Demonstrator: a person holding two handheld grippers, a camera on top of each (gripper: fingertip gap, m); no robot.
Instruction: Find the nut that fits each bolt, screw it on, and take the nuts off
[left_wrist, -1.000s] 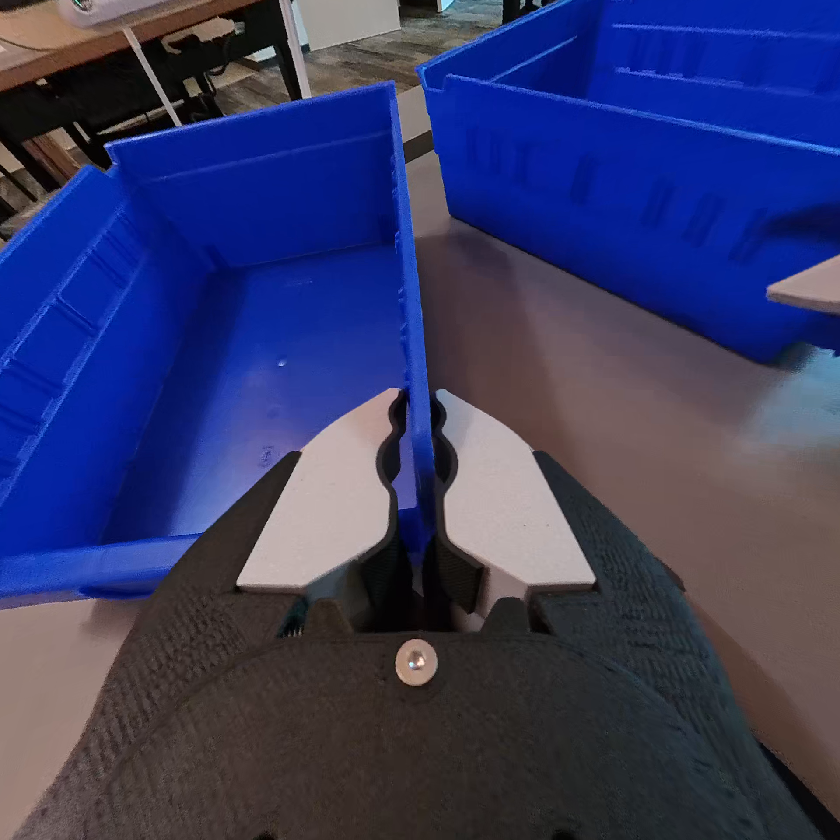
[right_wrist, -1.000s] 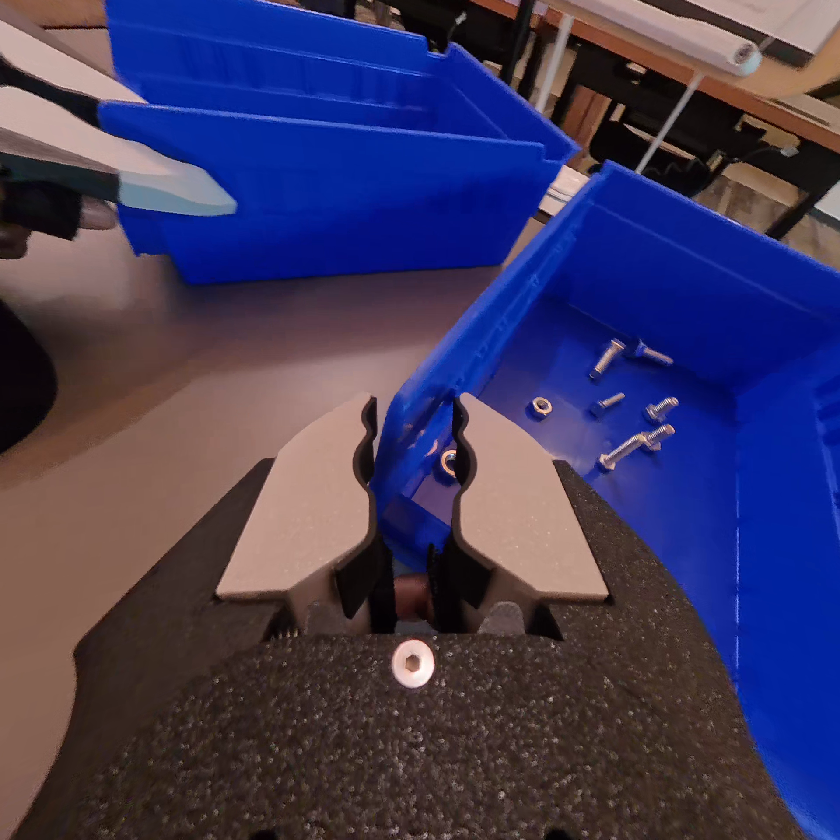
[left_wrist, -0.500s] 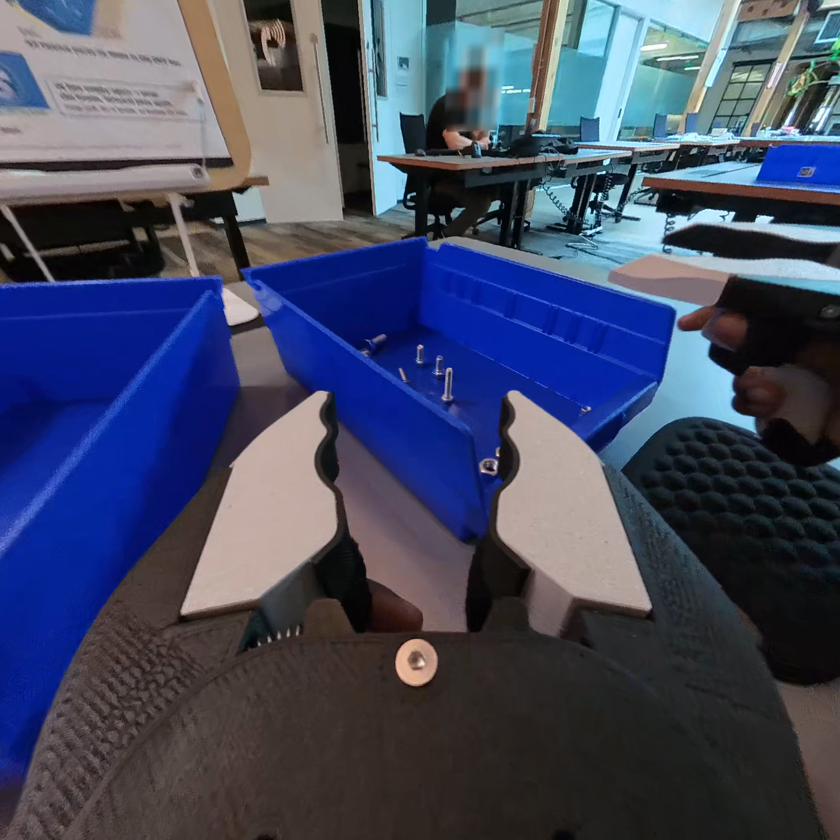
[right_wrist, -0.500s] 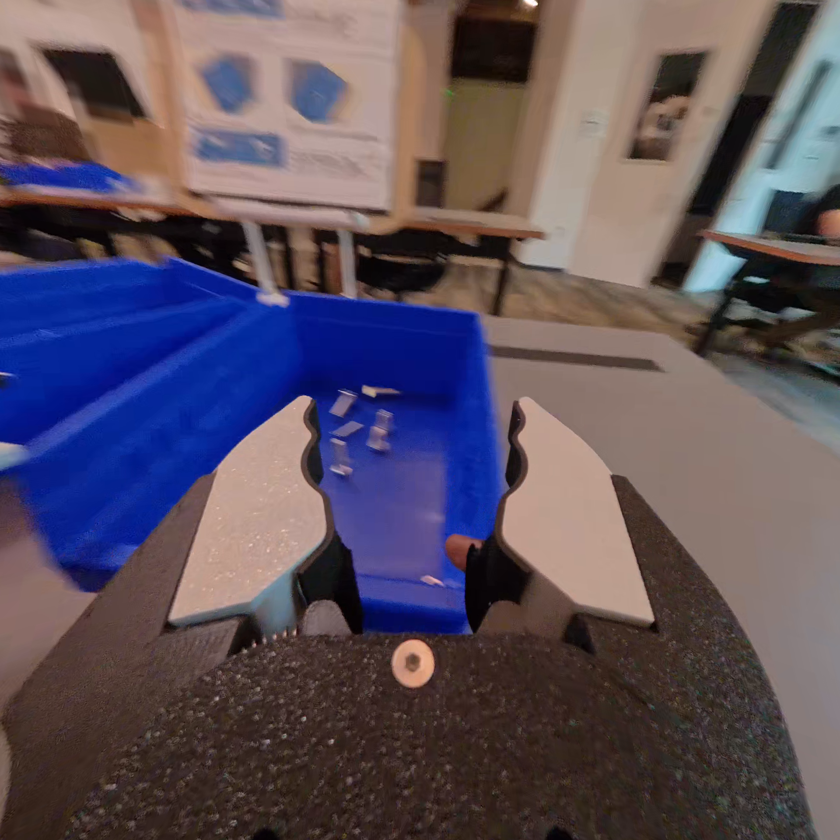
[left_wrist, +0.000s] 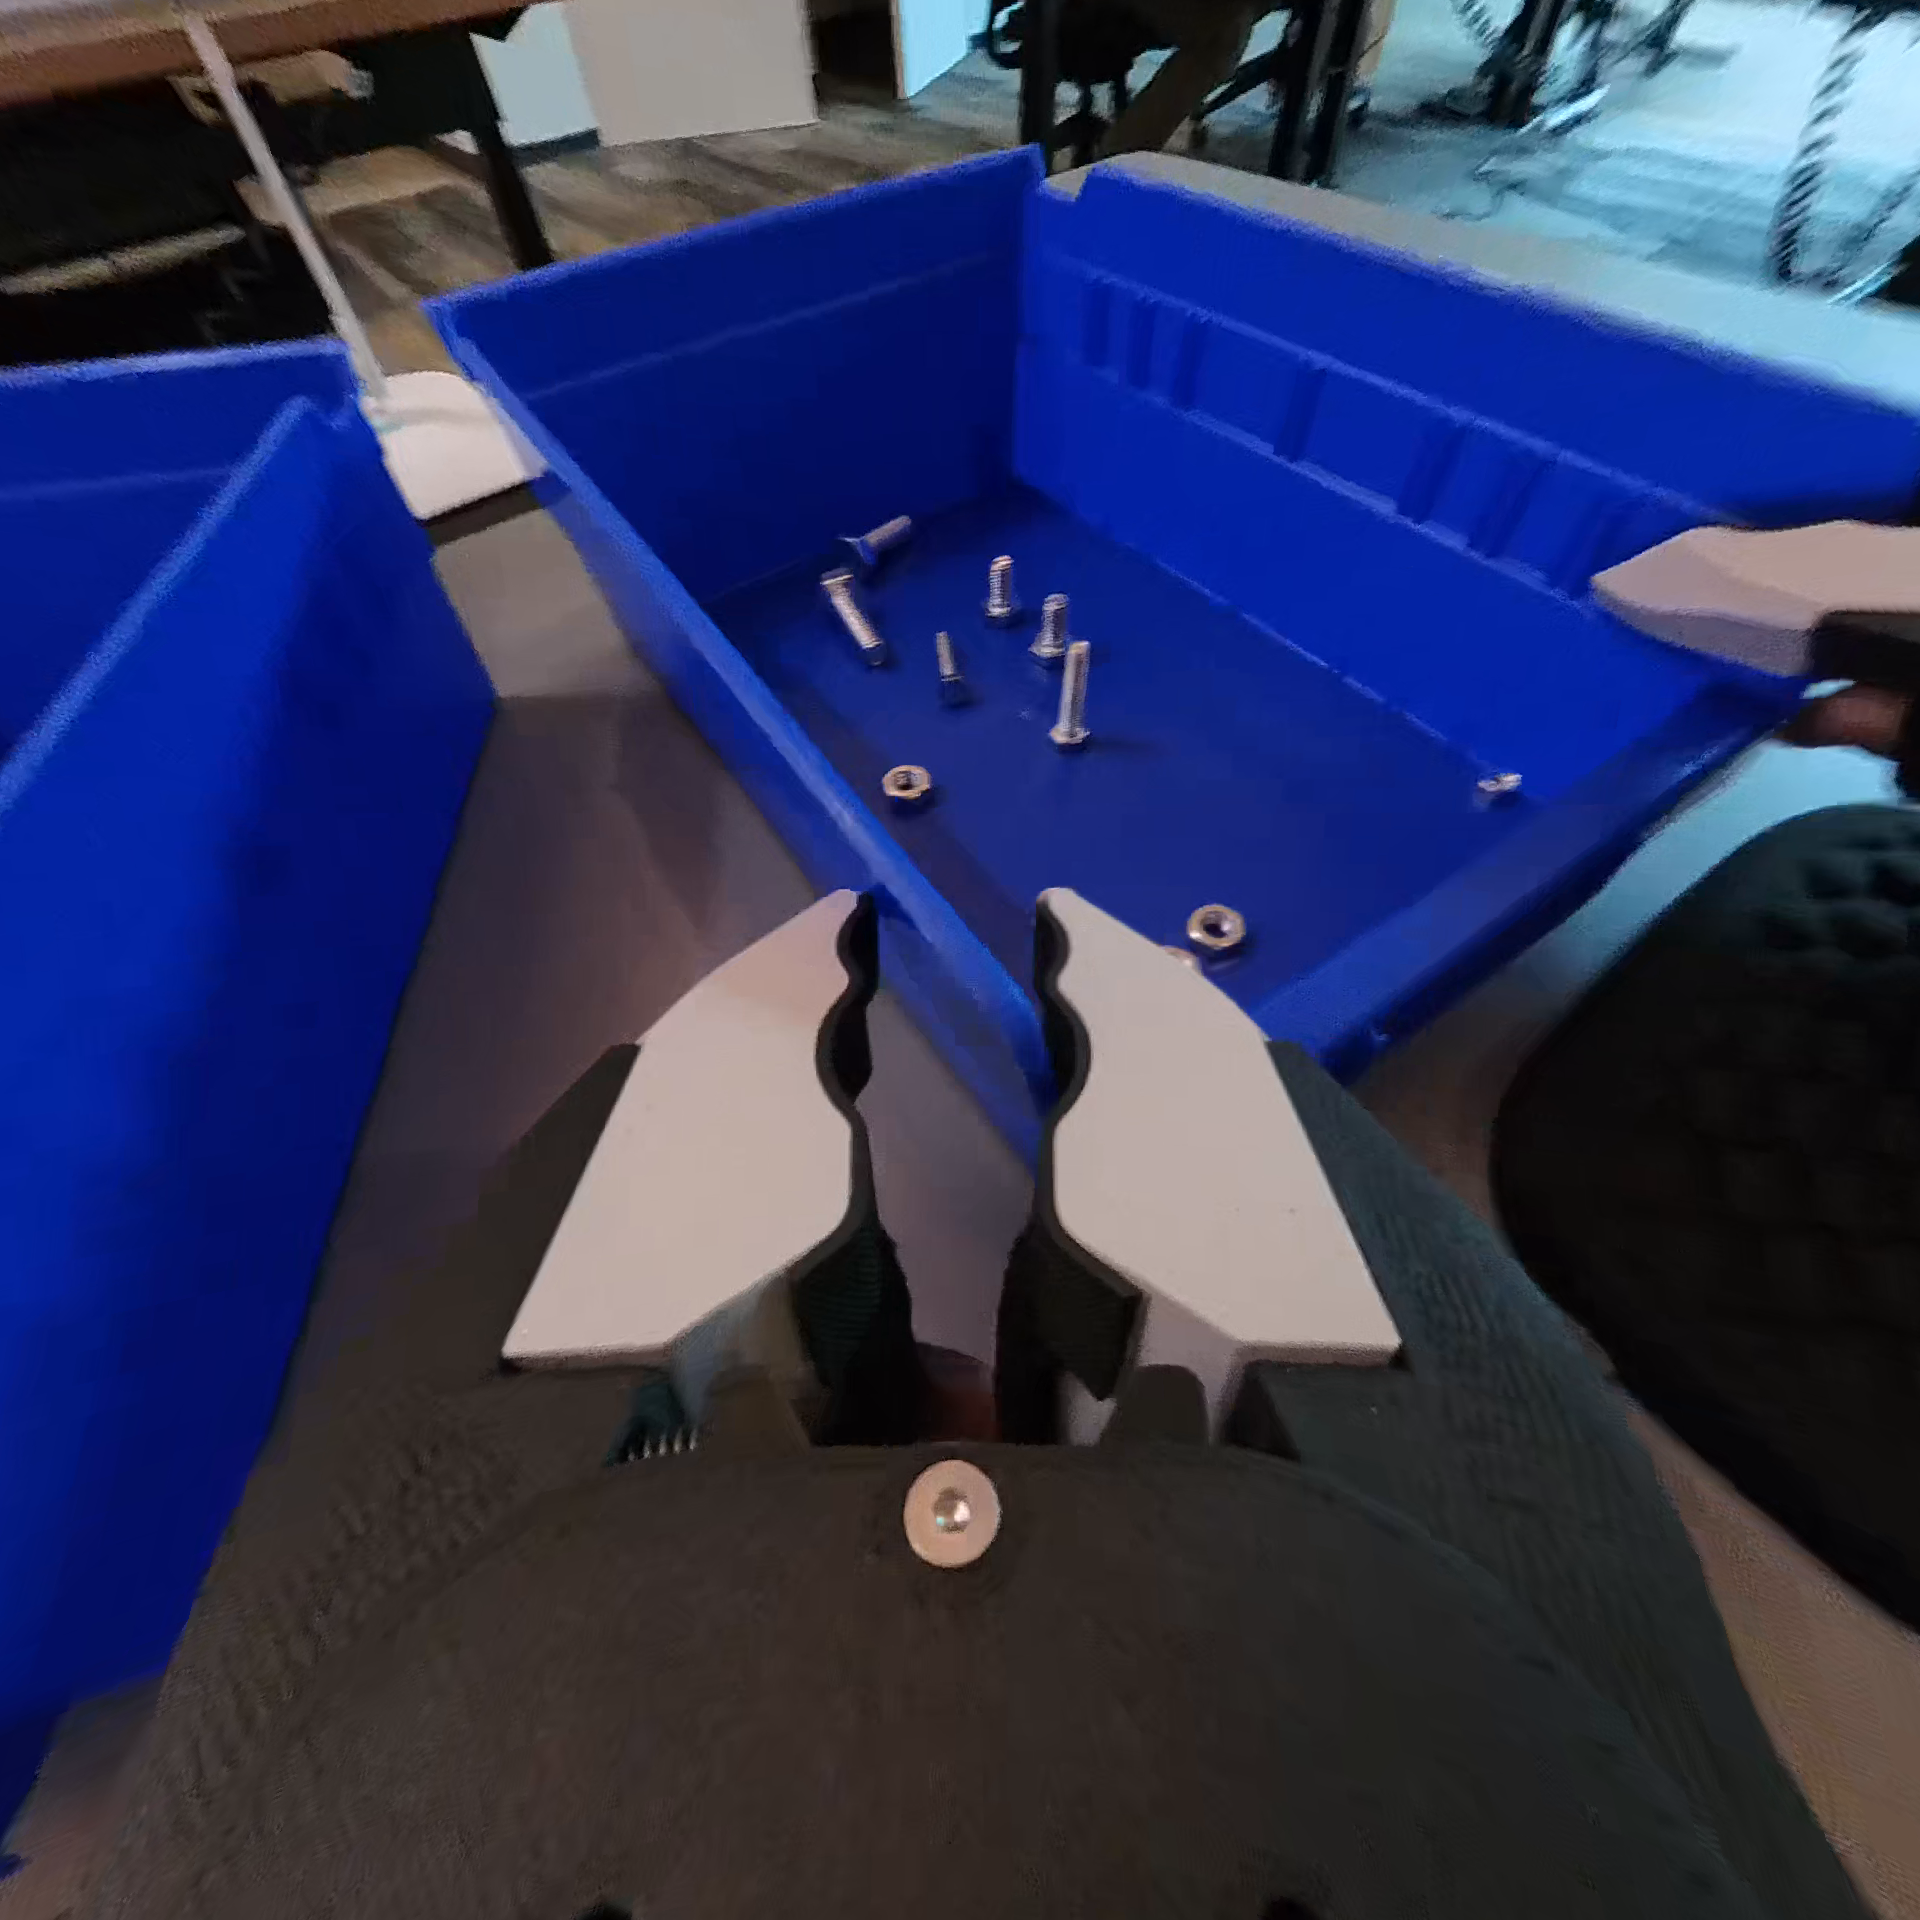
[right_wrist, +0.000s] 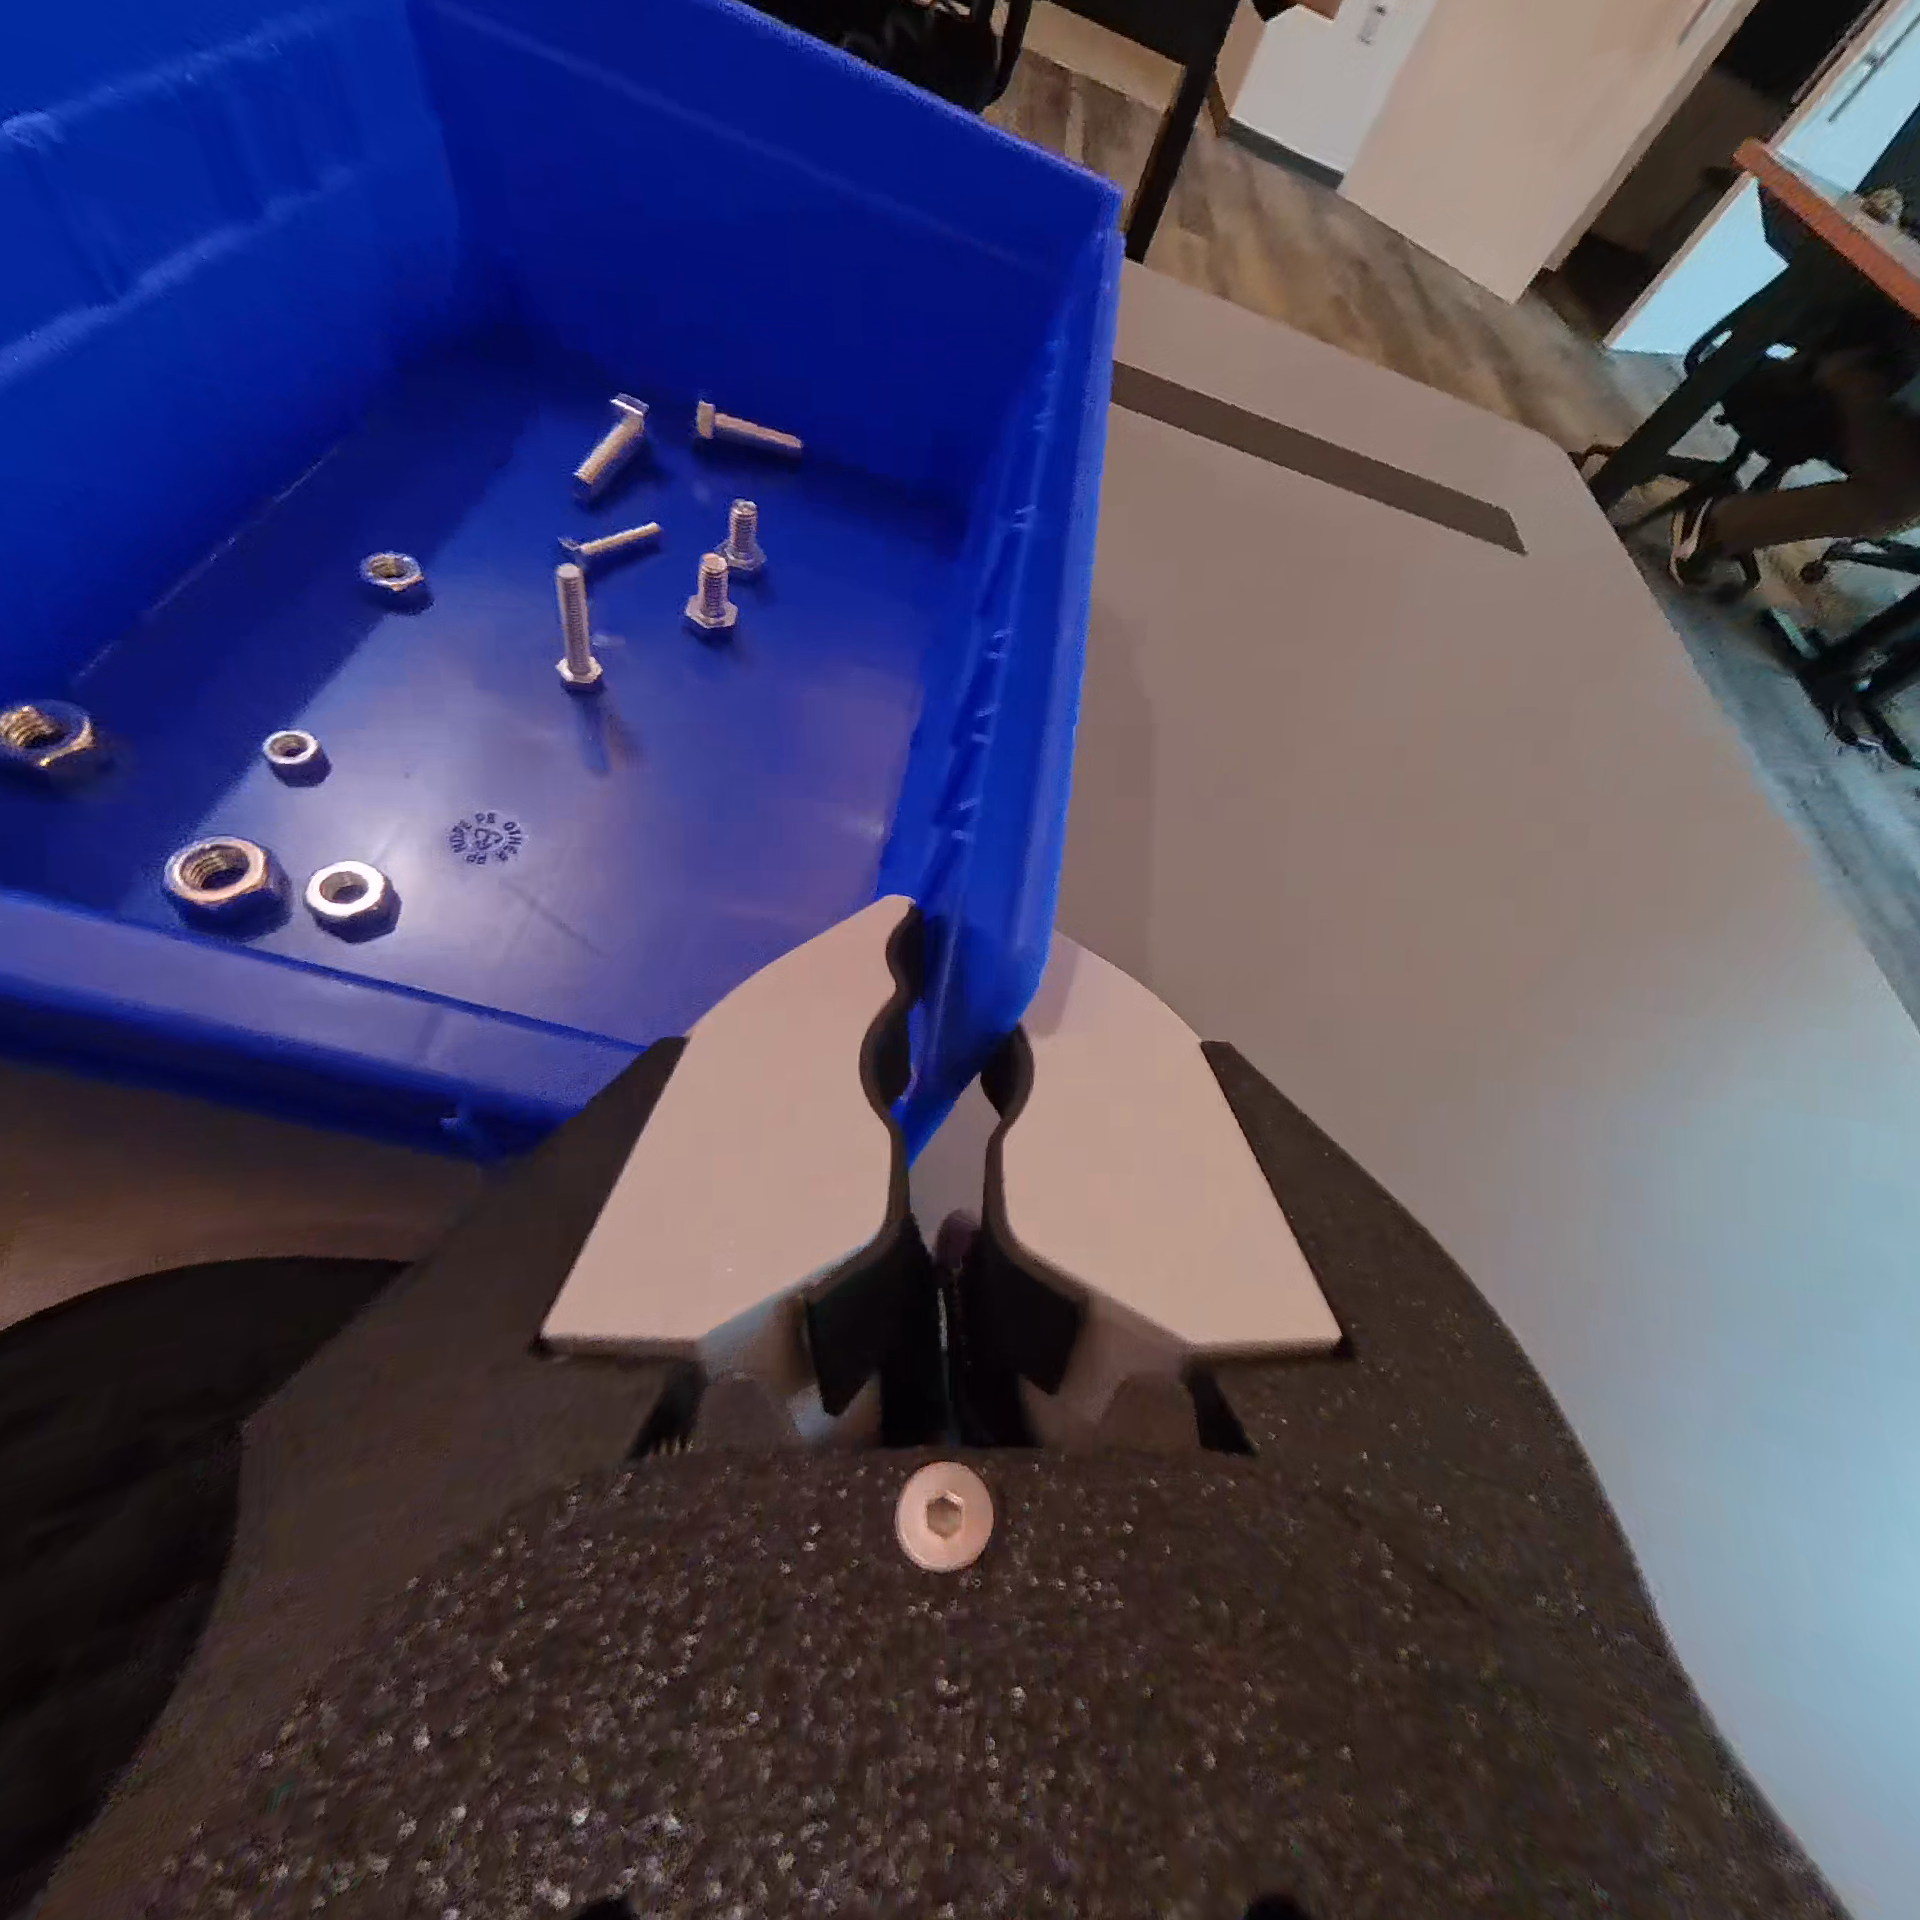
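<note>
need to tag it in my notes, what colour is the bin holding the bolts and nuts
Bright blue bin; the right wrist view shows it best.

Dim, warm indoor light; soft sheen on the desk; motion blur toward frame edges; strong wide-angle bending at the borders.

floor: wood planks you see beyond the surface | surface: grey, matte | walls: pale cream | desks: wooden tops, dark legs
</note>
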